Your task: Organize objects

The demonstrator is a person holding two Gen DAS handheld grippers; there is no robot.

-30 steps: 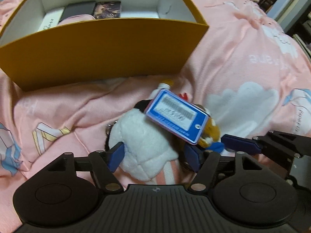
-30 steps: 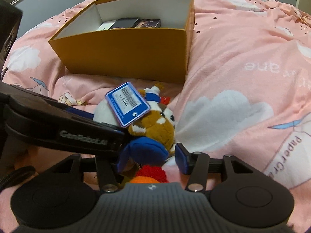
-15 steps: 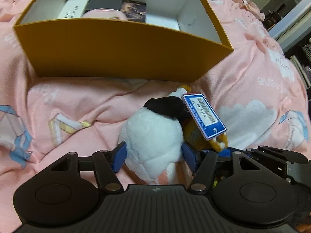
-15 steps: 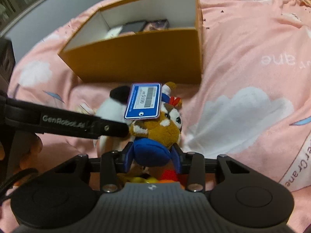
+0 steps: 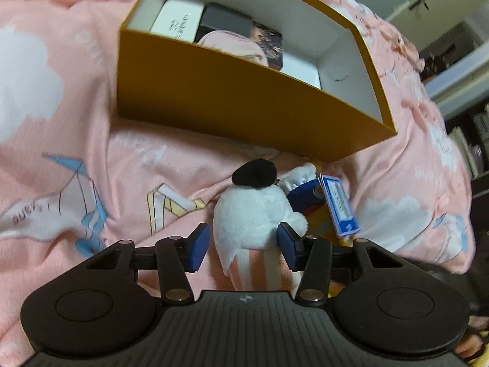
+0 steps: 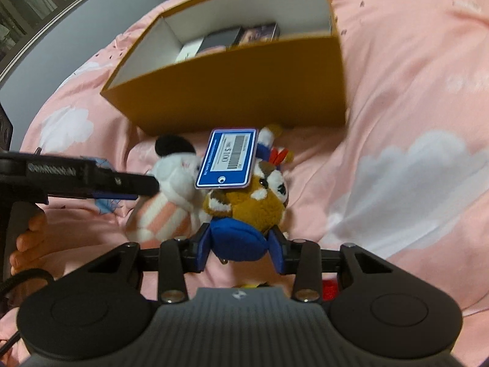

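A white plush toy [image 5: 252,214] with a black ear and pink-striped body sits between the pads of my left gripper [image 5: 243,244], which is shut on it; it also shows in the right wrist view [image 6: 174,180]. A brown plush toy [image 6: 250,205] with a blue part and a blue barcode tag [image 6: 227,159] is held by my right gripper [image 6: 240,246], shut on its blue part. The tag shows edge-on in the left wrist view [image 5: 339,205]. Both toys are lifted just in front of the orange box [image 5: 232,98].
The open orange box [image 6: 244,88] on the pink bedspread [image 6: 412,91] holds a white box [image 5: 177,20], a dark box [image 5: 224,21] and a pink item [image 5: 232,42]. Shelves stand at the far right [image 5: 476,140].
Both grippers have lifted with their toys and moved toward the box. The right gripper closed on the brown toy's blue part. The tag swung round.
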